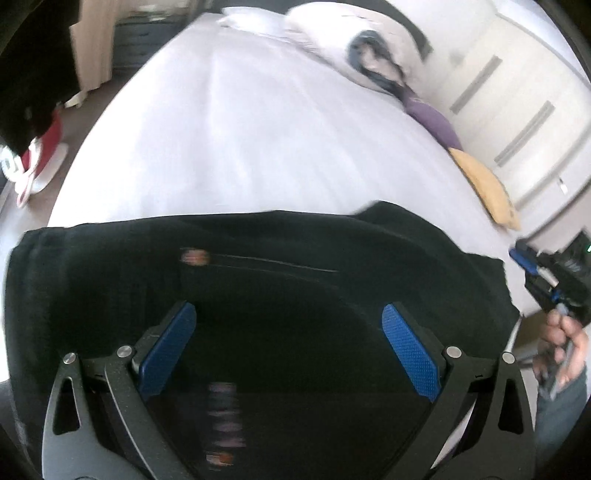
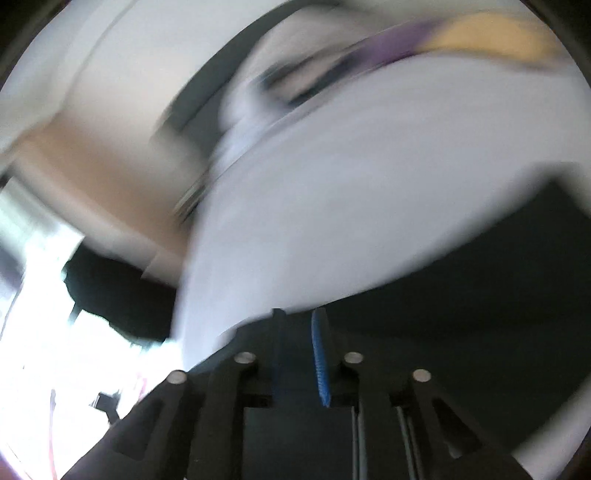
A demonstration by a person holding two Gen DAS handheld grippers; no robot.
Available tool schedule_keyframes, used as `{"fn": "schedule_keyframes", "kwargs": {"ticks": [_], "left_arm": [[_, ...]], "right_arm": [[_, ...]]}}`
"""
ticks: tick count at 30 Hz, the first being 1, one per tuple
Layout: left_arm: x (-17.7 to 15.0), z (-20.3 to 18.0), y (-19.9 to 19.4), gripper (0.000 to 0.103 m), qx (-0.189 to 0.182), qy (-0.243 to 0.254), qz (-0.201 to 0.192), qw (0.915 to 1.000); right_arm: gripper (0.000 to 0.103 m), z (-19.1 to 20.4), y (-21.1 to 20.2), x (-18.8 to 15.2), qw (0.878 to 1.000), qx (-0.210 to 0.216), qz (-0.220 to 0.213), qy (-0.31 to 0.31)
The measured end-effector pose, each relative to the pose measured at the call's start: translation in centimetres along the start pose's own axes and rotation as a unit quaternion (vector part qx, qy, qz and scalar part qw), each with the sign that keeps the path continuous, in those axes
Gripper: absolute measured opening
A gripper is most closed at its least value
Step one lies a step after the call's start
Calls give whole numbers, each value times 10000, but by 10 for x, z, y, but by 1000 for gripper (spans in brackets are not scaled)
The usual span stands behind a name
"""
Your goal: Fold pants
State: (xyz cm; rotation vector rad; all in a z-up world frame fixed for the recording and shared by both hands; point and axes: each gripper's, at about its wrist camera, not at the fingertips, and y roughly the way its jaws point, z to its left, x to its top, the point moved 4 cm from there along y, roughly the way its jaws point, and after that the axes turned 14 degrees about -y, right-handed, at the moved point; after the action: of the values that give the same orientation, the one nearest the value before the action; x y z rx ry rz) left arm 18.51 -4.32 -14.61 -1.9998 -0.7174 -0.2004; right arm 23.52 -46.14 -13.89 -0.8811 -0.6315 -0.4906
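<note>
Black pants [image 1: 258, 266] lie folded on the near end of a white bed [image 1: 258, 129]. My left gripper [image 1: 288, 314] hovers above them, wide open and empty, blue pads [image 1: 406, 343] apart. My right gripper [image 1: 535, 269] shows at the right edge of the left wrist view, held in a hand beside the bed. In the blurred right wrist view the right gripper [image 2: 300, 317] has its fingers close together with nothing visible between them; the black pants [image 2: 480, 288] lie to its right on the bed [image 2: 332, 203].
Pillows [image 1: 314, 22] and a dark garment [image 1: 376, 62] lie at the bed's head. Purple [image 1: 432, 118] and yellow [image 1: 484, 181] clothes lie along the bed's right edge. White wardrobe doors [image 1: 517, 92] stand right. A red-and-white item [image 1: 37, 155] lies on the floor left.
</note>
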Motion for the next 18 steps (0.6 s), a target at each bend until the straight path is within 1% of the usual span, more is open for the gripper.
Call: {"fn": "schedule_keyframes", "kwargs": {"ticks": [1,2,3,4,5,6,7,8,9,10,11,12,13,14,15,16,17,18], "left_arm": [[1,5,0,102,25,-41,3,10000],[0,12,0,102,33,-77,28,10000],[-1,18,1,102,34,-77,56,9999],[-3,22,0,102,30,-50,74,10000],[-7,24,-1,102,-6,16,68,10000],[-9,24,-2,102,-14,79,45,10000],[-11,24,-2,102,-1,140,22,9999],[-11,23,-2,102,2,184,2,9998],[-11,24,-1,102,-18,187,-19,9998],[-11,26,-1,102,-68,156,-27,9999],[-13,29,1,102,-108,128,-39,9999],[-14,32,1,102,-144,113,-51,9998],[-14,32,1,102,-170,114,-71,9998],[-15,33,1,102,-181,116,-84,9997],[-14,33,1,102,-199,105,-99,9997],[-14,33,2,102,-217,92,-113,9997],[-22,33,3,102,-221,89,-127,9996],[-23,33,3,102,-219,88,-143,9996]], "right_arm": [[31,30,27,-1,9986,370,269,-268],[35,64,64,-5,9928,801,677,-571],[40,81,88,-10,9874,1017,980,-708],[41,96,117,-18,9791,1228,1392,-832],[41,100,138,-25,9734,1292,1671,-888],[41,99,160,-34,9700,1171,1924,-910],[34,91,181,-40,9663,990,2191,-919],[21,79,193,-38,9658,863,2279,-882],[0,61,202,-36,9689,773,2243,-710],[0,41,204,-31,9738,632,2142,-433],[0,19,201,-23,9808,568,1866,-65],[0,5,199,-12,9848,470,1667,136],[0,-15,189,0,9901,20,1384,246],[0,-32,175,10,9924,-496,1095,252],[0,-41,165,16,9921,-749,958,306],[11,-48,154,18,9910,-952,844,408],[13,-50,140,22,9907,-1056,721,475],[16,-41,127,24,9935,-882,594,396]]}}
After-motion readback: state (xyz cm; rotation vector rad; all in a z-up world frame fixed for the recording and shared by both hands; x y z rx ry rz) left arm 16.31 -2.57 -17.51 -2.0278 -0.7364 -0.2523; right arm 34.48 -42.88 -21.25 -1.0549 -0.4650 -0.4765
